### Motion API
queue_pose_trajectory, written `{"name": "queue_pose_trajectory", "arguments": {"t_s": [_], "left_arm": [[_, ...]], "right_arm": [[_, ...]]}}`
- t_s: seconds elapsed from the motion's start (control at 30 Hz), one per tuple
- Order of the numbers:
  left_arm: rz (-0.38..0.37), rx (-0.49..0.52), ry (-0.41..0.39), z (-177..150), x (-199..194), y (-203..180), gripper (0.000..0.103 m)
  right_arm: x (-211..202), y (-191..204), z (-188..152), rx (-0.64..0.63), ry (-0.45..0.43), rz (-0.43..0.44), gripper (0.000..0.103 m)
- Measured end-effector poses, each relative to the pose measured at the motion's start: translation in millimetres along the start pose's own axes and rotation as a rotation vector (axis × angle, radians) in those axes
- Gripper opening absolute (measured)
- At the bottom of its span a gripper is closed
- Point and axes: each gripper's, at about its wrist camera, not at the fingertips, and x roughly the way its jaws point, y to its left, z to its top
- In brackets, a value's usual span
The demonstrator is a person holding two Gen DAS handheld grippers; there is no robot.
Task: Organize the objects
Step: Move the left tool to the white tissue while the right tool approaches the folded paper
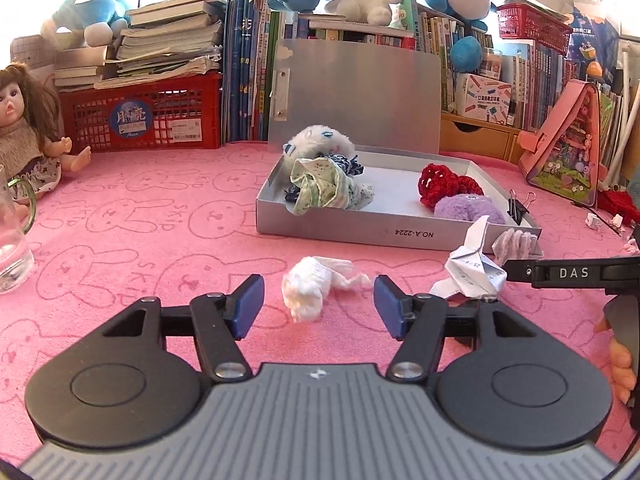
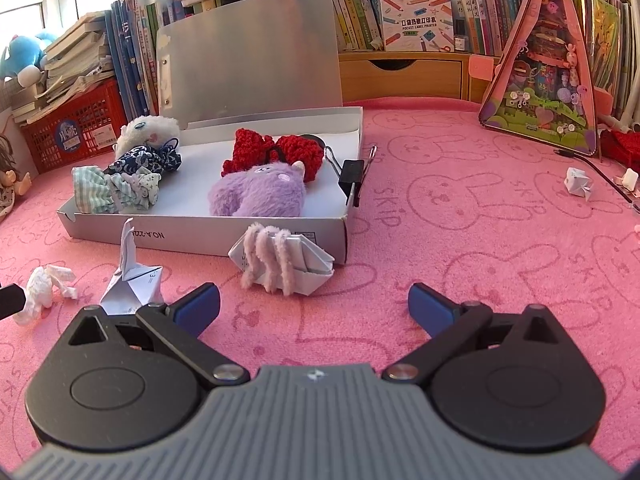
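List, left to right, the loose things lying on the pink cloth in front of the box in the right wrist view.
Crumpled white tissue → folded paper crane → paper boat with lilac pipe cleaner.

Two low wrist views, angled down, close over pink cloth (image 1: 160, 208); both share silver box (image 2: 200, 236)

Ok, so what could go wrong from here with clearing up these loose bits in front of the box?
The crumpled tissue is soft and light, so the open left gripper could pinch only a corner and drop it. The right gripper, also open, may catch the fuzzy wire and drag the paper boat under it.
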Motion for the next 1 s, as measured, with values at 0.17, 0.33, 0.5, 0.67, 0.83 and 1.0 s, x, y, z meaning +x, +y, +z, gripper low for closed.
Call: {"name": "queue_pose_trajectory", "arguments": {"t_s": [0.17,0.33,0.5,0.67,0.83,1.0], "left_arm": [[0.042,-0.004,0.002,-5,12,-8,0.074],[0.095,-0.018,0.032,-3,35,-7,0.076],[0.097,-0.041,0.080,-3,46,-4,0.075],[0.111,-0.019,0.088,-3,47,-8,0.075],[0.108,-0.023,0.087,-3,47,-7,0.075],[0.111,-0.018,0.089,-3,47,-7,0.075]], "right_arm": [[1,1,0,-0.005,0.002,-0.004,0.103],[1,1,0,-0.011,0.004,-0.008,0.103],[2,7,0,-0.041,0.004,-0.018,0.103],[6,21,5,-0.068,-0.014,-0.013,0.103],[17,34,13,-0.058,-0.004,-0.039,0.103],[22,41,14,-0.053,-0.005,-0.084,0.092]]}}
